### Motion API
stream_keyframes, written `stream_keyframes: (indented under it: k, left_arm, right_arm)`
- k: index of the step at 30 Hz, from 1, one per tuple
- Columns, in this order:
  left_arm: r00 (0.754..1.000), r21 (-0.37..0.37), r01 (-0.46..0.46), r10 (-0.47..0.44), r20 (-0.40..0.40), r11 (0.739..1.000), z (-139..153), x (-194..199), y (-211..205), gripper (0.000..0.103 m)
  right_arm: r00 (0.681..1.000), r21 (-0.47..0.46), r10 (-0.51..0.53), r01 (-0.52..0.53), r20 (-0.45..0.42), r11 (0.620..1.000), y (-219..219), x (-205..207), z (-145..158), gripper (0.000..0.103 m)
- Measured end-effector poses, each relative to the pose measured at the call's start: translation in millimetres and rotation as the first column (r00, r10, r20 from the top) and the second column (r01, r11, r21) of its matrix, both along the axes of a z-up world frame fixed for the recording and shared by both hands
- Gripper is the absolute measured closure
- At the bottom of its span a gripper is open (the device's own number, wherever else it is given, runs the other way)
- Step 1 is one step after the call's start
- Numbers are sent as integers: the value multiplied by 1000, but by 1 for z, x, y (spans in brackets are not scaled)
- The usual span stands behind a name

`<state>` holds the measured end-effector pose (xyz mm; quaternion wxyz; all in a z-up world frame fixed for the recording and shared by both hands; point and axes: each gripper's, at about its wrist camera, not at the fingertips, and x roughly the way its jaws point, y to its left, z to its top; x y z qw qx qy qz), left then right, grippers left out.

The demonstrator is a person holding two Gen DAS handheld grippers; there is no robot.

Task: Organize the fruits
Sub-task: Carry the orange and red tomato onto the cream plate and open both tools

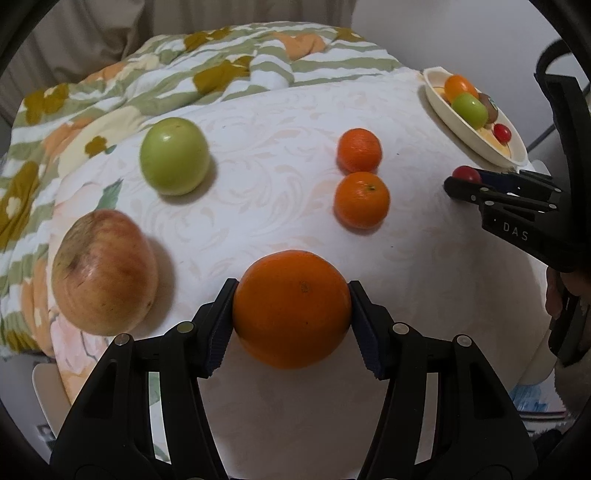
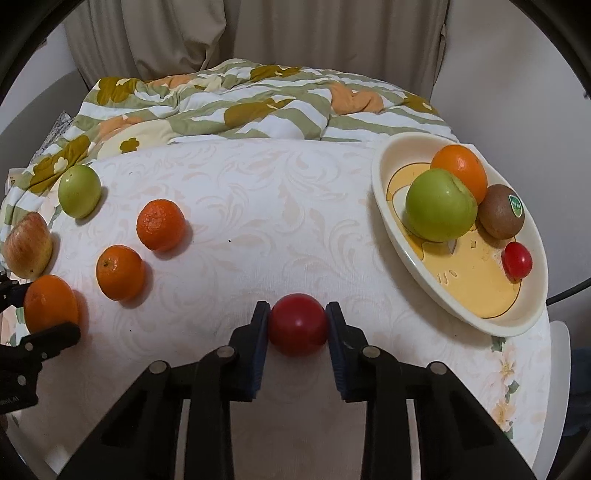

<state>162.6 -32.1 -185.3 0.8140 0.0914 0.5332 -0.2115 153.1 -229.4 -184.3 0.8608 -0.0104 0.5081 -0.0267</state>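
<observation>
My left gripper (image 1: 291, 314) is shut on a large orange (image 1: 291, 308) low on the white table (image 1: 258, 122); both pads press its sides. That orange (image 2: 51, 303) shows at the left edge of the right wrist view. My right gripper (image 2: 297, 325) is shut on a red cherry tomato (image 2: 298, 324), also seen as the tomato (image 1: 466, 173) at the tip of the right gripper (image 1: 463, 184). Loose on the table lie a green apple (image 1: 174, 155), a red apple (image 1: 105, 271) and two mandarins (image 1: 359, 149) (image 1: 362, 199). A cream plate (image 2: 513, 325) holds an orange (image 2: 461, 168), green apple (image 2: 439, 205), kiwi (image 2: 500, 210) and small tomato (image 2: 516, 259).
A floral green-and-white quilt (image 2: 229, 107) is bunched beyond the table's far edge, with a beige curtain (image 2: 295, 33) behind. The plate sits at the table's right edge. A person's hand (image 1: 557, 291) holds the right gripper's handle.
</observation>
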Motion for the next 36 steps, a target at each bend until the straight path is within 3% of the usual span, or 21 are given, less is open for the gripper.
stream_keyframes:
  k: [9, 18, 27, 36]
  left_arm:
    - [999, -30, -35, 35, 23, 999, 19, -2, 21, 38]
    - [996, -84, -41, 47, 72, 996, 62, -1, 29, 38]
    - [988, -93, 6, 8, 151, 996, 102, 3, 18, 38]
    - [976, -130, -29, 56, 211, 991, 141, -10, -26, 38]
  right_arm:
    - [999, 12, 3, -4, 34, 1000, 9, -2, 22, 75]
    - [997, 36, -14, 12, 80, 999, 15, -13, 61, 75]
    - [992, 92, -55, 45, 115, 995, 3, -34, 103, 75]
    - [988, 87, 11, -24, 151, 996, -39, -51, 133, 75]
